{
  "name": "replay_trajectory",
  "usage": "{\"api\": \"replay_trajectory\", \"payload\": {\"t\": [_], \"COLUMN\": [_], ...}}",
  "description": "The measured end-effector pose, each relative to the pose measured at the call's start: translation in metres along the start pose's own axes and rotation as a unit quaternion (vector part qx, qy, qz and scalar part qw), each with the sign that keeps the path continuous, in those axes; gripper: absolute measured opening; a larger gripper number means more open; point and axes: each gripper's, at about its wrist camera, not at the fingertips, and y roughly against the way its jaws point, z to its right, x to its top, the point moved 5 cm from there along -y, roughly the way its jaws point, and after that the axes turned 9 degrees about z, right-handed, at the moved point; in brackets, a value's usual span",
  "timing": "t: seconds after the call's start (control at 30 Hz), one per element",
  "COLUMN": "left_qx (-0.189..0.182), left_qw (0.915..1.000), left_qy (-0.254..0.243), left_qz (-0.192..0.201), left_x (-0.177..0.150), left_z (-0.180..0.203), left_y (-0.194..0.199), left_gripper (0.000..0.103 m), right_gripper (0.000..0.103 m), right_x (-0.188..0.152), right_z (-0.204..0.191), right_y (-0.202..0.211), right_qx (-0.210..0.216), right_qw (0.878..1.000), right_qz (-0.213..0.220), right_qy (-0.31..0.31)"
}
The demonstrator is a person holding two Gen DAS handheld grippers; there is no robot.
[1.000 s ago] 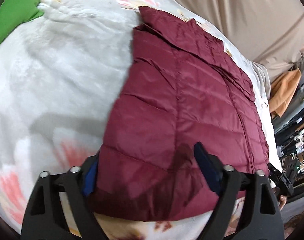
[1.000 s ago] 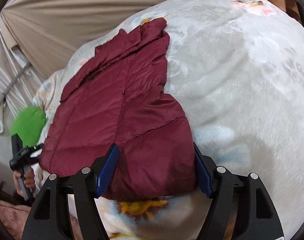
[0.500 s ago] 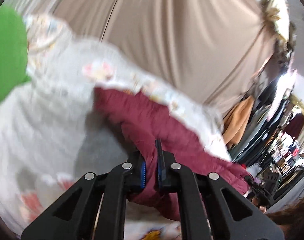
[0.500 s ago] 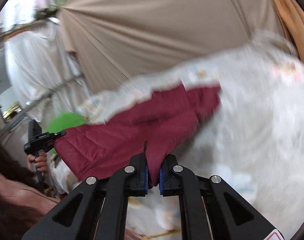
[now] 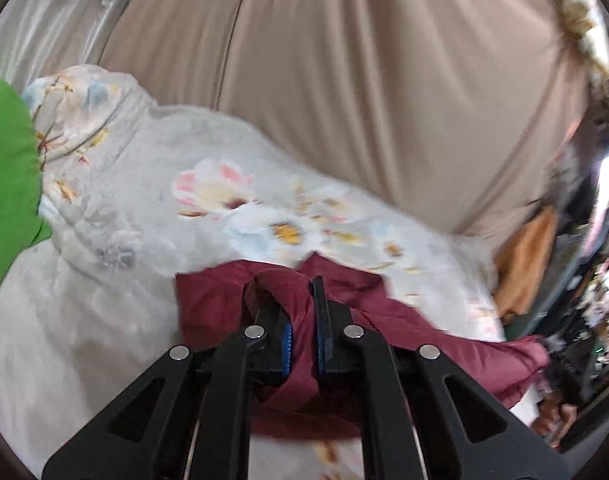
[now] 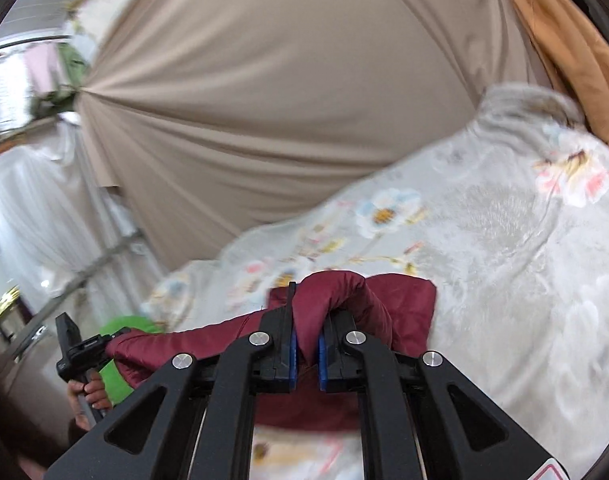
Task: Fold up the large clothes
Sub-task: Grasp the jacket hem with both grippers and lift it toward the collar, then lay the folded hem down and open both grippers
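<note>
Both tools — the left tool and right tool, wide a second ago — now pinch the maroon jacket by its near hem, lifted off the floral blanket on the bed — the fold-over looks underway.

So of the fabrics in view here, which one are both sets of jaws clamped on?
The maroon quilted jacket, pinched by the left gripper and right gripper; the floral blanket and green cloth lie ungripped.
</note>
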Motion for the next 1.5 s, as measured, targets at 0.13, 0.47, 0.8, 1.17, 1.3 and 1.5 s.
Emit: {"api": "replay_trajectory", "payload": {"t": [0.13, 0.47, 0.8, 1.17, 1.3, 1.5], "left_qx": [0.072, 0.121, 0.075, 0.100, 0.042, 0.010], "left_qw": [0.9957, 0.9833, 0.9922, 0.9886, 0.9905, 0.9786], "left_qy": [-0.028, -0.008, 0.052, -0.062, -0.120, -0.182], "left_qz": [-0.052, -0.135, -0.084, 0.094, 0.053, -0.096], "left_x": [-0.012, -0.058, -0.044, 0.044, 0.023, -0.072], "left_z": [-0.016, -0.068, -0.077, 0.003, 0.064, 0.102], "left_y": [-0.100, -0.220, -0.208, -0.086, -0.106, -0.196], "left_gripper": [0.007, 0.012, 0.016, 0.071, 0.072, 0.071], "right_gripper": [0.007, 0.007, 0.015, 0.026, 0.023, 0.019], "right_x": [-0.001, -0.046, -0.035, 0.007, -0.041, -0.109], "right_z": [0.041, 0.119, 0.122, -0.002, -0.066, -0.094], "right_y": [-0.095, -0.224, -0.206, -0.115, -0.147, -0.205], "right_qx": [-0.050, -0.119, -0.067, -0.006, -0.005, 0.000], "right_qw": [0.997, 0.980, 0.987, 0.999, 0.982, 0.956], "right_qz": [-0.056, -0.141, -0.090, 0.016, -0.039, -0.127], "right_qy": [-0.028, -0.069, -0.119, 0.051, 0.183, 0.264]}}
